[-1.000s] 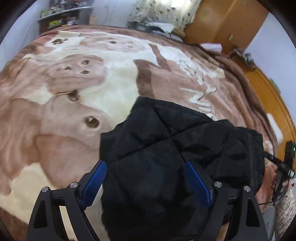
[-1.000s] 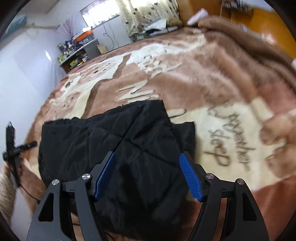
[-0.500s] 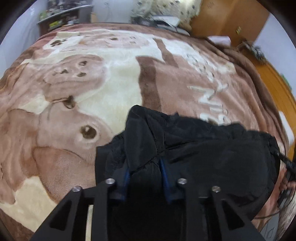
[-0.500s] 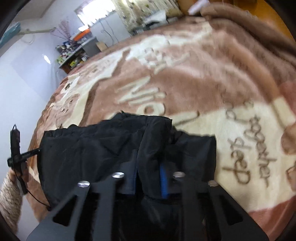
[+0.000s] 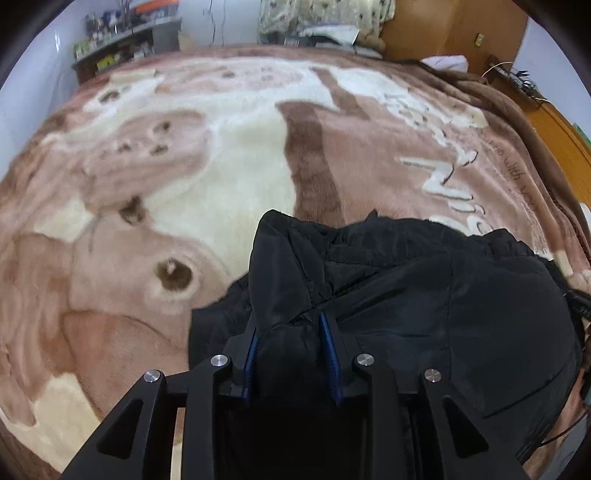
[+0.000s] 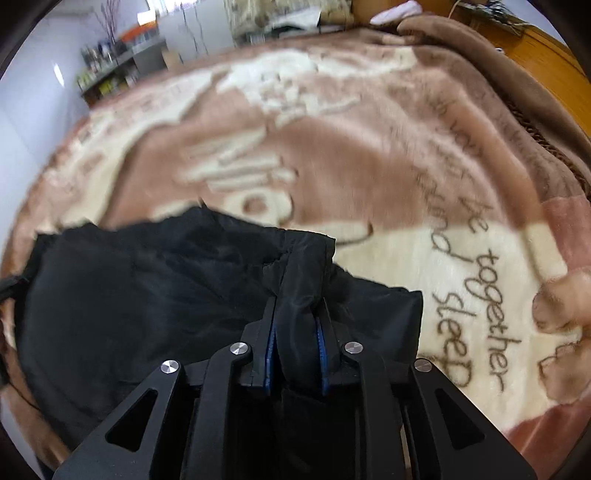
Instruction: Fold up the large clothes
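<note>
- Black jacket [image 5: 424,295] lies bunched on the near part of the bed, on a plush blanket [image 5: 207,192]; its cloth is smooth, faintly shiny and padded, with stitched seams that cross it in soft quilted panels.
- Left tool [image 5: 290,345] is closed on a raised fold of the jacket: the blue ribbed pads press the cloth from both sides, and a pointed ridge of fabric stands up between and beyond the black fingers.
- Right tool [image 6: 295,350] is likewise clamped on a thick roll of the jacket [image 6: 147,288], near the garment's right edge; the fabric bulges out above the narrow gap between its blue pads.
- From the left wrist view the jacket spreads to the right of the pinch in a broad, rounded dark mass with a crumpled far edge.
- The blanket is deep-piled fleece in brown, tan and cream, printed with rounded cartoon animal shapes and cursive lettering [image 6: 476,295] that includes "together" and "sleep".
- At the far end of the room stand a cluttered shelf [image 5: 122,48] and spotted pale curtains [image 5: 325,14]; orange-brown wooden furniture [image 5: 454,29] rises at the right.
</note>
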